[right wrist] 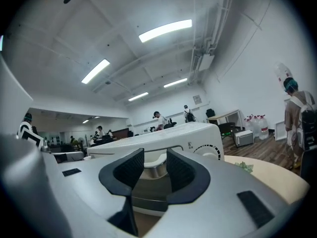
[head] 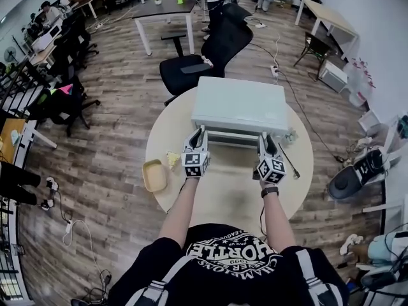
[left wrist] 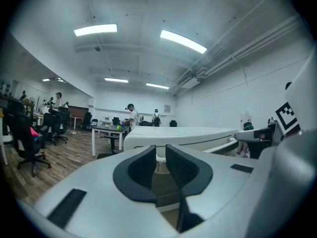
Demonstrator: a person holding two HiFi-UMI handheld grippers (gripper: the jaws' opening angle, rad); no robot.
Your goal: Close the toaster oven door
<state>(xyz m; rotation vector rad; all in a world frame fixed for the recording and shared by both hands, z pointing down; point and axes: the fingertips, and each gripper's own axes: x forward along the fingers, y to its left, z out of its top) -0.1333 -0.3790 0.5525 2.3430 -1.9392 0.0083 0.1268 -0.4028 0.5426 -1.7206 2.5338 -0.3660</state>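
Toaster oven (head: 239, 104) (interior hidden) and yellow tray (head: 155, 175) on table (head: 229, 185)

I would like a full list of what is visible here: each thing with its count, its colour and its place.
table: 1, beige, round, middle of the room
oven: 1, white, at the table's far side
bowl: 1, yellow, at the table's left edge
chairs: several, black, behind and left of the table
desk: 1, dark top, white legs, far back
left gripper: 1, grey, jaws slightly apart, at the oven's front
right gripper: 1, grey, jaws apart, at the oven's front
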